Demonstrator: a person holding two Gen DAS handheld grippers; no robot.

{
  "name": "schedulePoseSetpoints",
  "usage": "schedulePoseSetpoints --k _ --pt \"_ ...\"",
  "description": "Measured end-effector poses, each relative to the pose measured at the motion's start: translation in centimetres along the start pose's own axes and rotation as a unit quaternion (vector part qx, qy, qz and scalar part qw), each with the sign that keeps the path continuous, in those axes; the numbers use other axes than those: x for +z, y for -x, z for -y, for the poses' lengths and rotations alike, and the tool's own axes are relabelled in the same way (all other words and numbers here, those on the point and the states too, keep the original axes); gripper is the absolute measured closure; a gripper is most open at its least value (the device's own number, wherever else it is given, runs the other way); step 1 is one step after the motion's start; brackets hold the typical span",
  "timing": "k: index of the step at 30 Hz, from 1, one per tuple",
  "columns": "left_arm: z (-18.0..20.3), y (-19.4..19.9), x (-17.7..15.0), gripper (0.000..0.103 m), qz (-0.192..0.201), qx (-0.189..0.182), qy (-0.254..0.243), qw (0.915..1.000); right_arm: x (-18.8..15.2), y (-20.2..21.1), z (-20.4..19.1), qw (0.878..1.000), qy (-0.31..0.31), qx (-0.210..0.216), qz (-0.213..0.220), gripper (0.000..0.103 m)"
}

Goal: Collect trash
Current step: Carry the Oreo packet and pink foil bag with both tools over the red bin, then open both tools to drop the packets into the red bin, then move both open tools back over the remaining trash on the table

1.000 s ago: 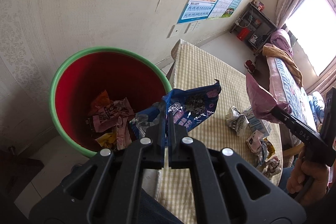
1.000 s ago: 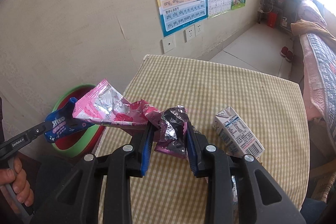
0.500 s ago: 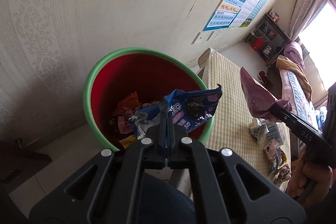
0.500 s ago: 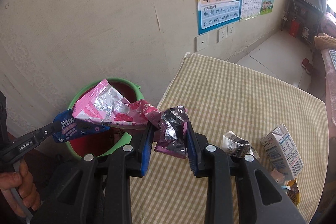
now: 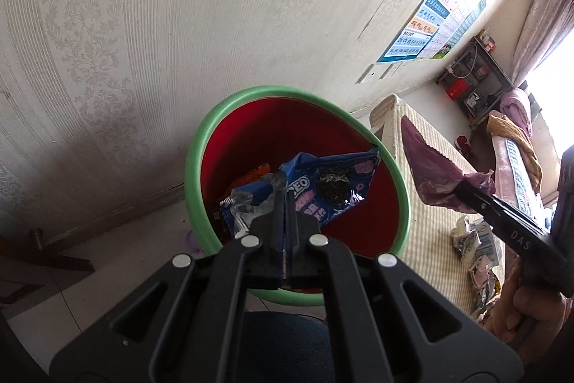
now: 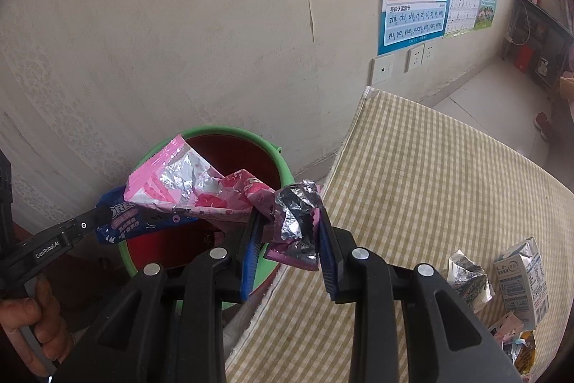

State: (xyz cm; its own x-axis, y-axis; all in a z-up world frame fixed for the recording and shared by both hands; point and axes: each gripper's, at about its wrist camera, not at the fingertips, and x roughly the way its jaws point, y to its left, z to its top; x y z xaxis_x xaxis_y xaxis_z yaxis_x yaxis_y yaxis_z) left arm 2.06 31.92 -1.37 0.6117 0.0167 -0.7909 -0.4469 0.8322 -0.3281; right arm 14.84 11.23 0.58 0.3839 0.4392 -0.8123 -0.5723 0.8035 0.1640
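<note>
Fingers of the left gripper [image 5: 286, 203] press together on a blue Oreo wrapper [image 5: 330, 189], which hangs over the red bin [image 5: 272, 139] with its green rim. Right gripper [image 6: 287, 232] fingers pinch a crumpled pink foil wrapper [image 6: 201, 189] just beyond the counter [image 6: 430, 174] edge, near the bin's rim. "GenRobot.AI" reads along the left gripper's side. Behind the right fingers, a milk carton [image 6: 522, 279] and scraps lie on the checked counter.

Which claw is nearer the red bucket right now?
Left. The left claw holds the blue Oreo wrapper over the red bucket; the right claw, gripping the pink wrapper, sits near the table edge.
</note>
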Motion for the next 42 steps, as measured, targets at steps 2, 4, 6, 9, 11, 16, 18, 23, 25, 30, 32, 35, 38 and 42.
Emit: schedulePoseSetpoints --k 2,4,6,9,11,16,18,23,25,30,32,35,38,42 --pt "-0.3 -0.1 0.2 0.103 0.001 0.001 0.002 1.0000 0.0 -0.5 -0.3 1.000 0.003 0.000 -0.003 0.074" --pt "-0.7 -0.1 0.4 0.103 0.002 0.002 0.004 1.0000 0.1 -1.2 -0.7 1.000 0.006 0.002 -0.008 0.074" --pt "-0.8 -0.1 0.6 0.103 0.004 0.003 0.007 1.0000 0.2 -1.8 -1.2 1.000 0.009 0.005 -0.011 0.074" --pt "-1.3 -0.2 0.8 0.103 0.008 0.005 0.014 0.9999 0.4 -2.7 -1.9 1.000 0.013 0.012 -0.015 0.074" --pt "-1.6 -0.3 0.8 0.103 0.009 0.006 0.019 0.9998 0.4 -3.1 -2.5 1.000 0.015 0.015 -0.017 0.074" --pt "-1.9 -1.0 0.7 0.103 0.001 0.005 0.022 0.9998 0.3 -3.9 -3.0 0.999 0.019 0.020 -0.027 0.073" --pt "-1.7 -1.4 0.7 0.103 -0.004 0.003 0.021 0.9998 0.2 -4.4 -2.9 0.999 0.020 0.021 -0.032 0.072" --pt "-1.6 -2.4 0.6 0.099 -0.018 -0.001 0.024 0.9996 -0.1 -5.0 -2.9 0.999 0.020 0.024 -0.043 0.070" --pt "-1.5 -2.5 0.5 0.081 -0.019 -0.004 0.024 0.9995 -0.1 -5.0 -2.9 0.998 0.022 0.025 -0.044 0.065" --pt "-1.5 -1.9 0.2 0.027 0.004 0.004 0.025 0.9997 -0.2 -4.6 -2.8 0.999 0.022 0.023 -0.036 0.043" --pt "-1.7 -1.7 0.2 0.017 0.007 0.004 0.031 0.9995 -0.3 -4.5 -2.8 0.999 0.021 0.022 -0.037 0.037" --pt "-1.8 -1.1 0.0 0.006 0.017 0.011 0.035 0.9992 -0.4 -4.1 -2.6 0.999 0.018 0.016 -0.033 0.027" --pt "-1.5 -0.8 -0.1 0.006 0.018 0.011 0.035 0.9992 -0.5 -3.4 -2.1 0.999 0.011 0.013 -0.029 0.021" --pt "-0.8 -0.4 -0.5 0.006 0.017 0.012 0.030 0.9993 -0.6 -2.5 -1.3 1.000 0.007 0.009 -0.024 0.020"
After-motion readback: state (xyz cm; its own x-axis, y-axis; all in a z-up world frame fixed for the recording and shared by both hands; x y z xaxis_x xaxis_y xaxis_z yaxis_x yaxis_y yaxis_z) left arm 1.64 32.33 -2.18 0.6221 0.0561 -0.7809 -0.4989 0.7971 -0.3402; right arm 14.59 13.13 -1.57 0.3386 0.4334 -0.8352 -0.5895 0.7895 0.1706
